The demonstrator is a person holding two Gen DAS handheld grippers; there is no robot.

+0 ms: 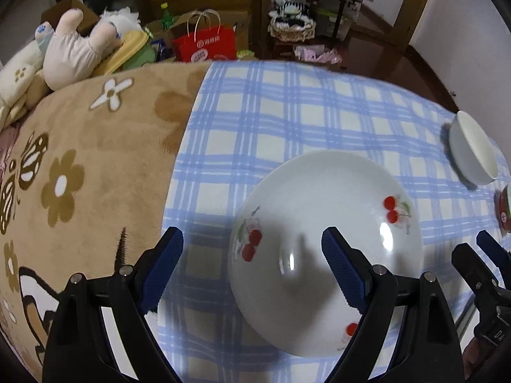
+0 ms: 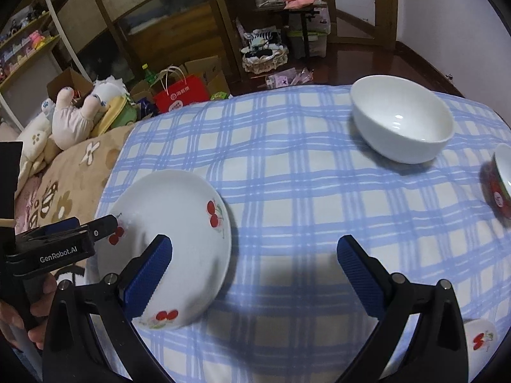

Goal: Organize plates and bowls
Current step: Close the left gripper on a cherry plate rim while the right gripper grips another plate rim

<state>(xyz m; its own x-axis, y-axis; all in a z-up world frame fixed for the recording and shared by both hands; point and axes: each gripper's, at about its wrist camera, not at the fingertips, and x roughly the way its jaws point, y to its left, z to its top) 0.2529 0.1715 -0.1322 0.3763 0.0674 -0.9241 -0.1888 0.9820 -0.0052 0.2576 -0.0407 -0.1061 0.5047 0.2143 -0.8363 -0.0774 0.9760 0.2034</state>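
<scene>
Over the blue-and-white checked cloth (image 1: pixel 287 111), the left gripper (image 1: pixel 252 268) is hanging wide-jawed and empty above the white cherry-printed plate (image 1: pixel 319 223) lying low and centre. The right gripper (image 2: pixel 255 274) is gaping too, the plain white bowl (image 2: pixel 402 118) sitting upper right. Likely approach; next, one jaw must be going under the plate's rim.

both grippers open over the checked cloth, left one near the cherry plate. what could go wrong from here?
1. The cherry plate lies flat on the soft checked cloth; the left gripper, jaws open, may fail to get a finger under the rim and just push it.
2. The right gripper, also open, hangs close beside the left one; they could collide.
3. The white bowl and a red-patterned bowl sit near the cloth's far edge; a tugged cloth could shift them.
</scene>
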